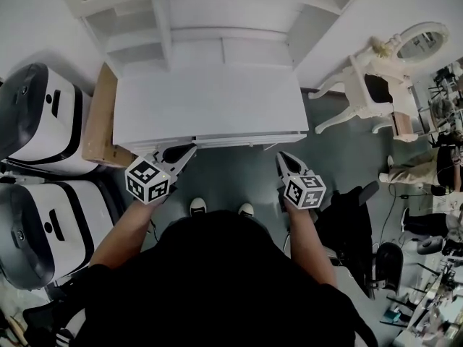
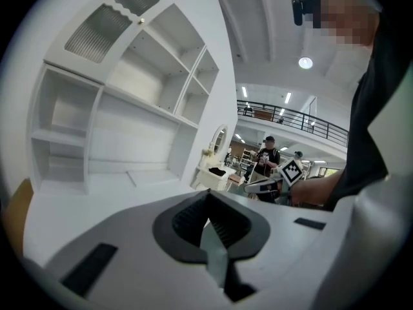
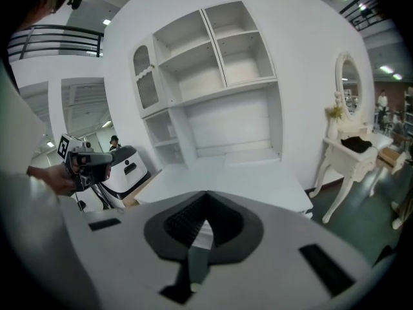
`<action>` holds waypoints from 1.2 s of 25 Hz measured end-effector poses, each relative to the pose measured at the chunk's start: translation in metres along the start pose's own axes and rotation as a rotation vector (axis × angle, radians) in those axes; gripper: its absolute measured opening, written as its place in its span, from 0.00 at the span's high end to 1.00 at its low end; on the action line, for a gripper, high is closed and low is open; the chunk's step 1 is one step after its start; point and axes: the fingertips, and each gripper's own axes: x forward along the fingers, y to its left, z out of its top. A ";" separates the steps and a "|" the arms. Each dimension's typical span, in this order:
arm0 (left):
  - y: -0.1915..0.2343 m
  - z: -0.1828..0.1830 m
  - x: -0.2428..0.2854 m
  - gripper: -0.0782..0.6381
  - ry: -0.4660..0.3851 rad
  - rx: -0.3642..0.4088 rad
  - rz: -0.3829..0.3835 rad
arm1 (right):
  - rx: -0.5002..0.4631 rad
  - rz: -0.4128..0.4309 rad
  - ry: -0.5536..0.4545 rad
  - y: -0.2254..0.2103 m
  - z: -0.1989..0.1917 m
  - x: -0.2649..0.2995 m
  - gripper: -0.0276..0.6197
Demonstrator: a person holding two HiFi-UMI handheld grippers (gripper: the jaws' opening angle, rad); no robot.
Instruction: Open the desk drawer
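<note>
Approach step. Drawer (image 1: 249,140) looks shut, under the near edge of the white worktop (image 1: 210,100), at 12 o'clock ahead of the person. Left claw (image 1: 187,152) at 11 o'clock, tip just beside the drawer front's left end; contact unclear. Right claw (image 1: 282,157) at 1 o'clock, near the right end. Both claws pressed together, nothing between. No handle seen. Next move probably needs 1 claw parted to catch the front's lower lip, then a pull toward 6 o'clock.

Left tool (image 1: 188,151) and right tool (image 1: 283,157) held forward, jaws together.
</note>
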 end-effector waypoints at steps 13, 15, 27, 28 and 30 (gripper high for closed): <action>-0.006 0.024 0.046 0.88 -0.006 0.037 0.059 | 0.037 0.041 0.108 -0.061 -0.043 0.041 0.95; -0.009 0.027 0.053 0.88 -0.002 0.051 0.079 | 0.046 0.056 0.123 -0.072 -0.048 0.046 0.95; 0.000 0.022 0.081 0.88 0.028 0.024 0.201 | -0.007 0.137 0.249 -0.111 -0.083 0.099 0.95; 0.001 0.020 0.082 0.88 0.032 0.019 0.211 | -0.011 0.144 0.261 -0.111 -0.087 0.103 0.95; 0.003 0.015 0.083 0.88 0.039 0.007 0.228 | -0.028 0.161 0.290 -0.111 -0.097 0.111 0.95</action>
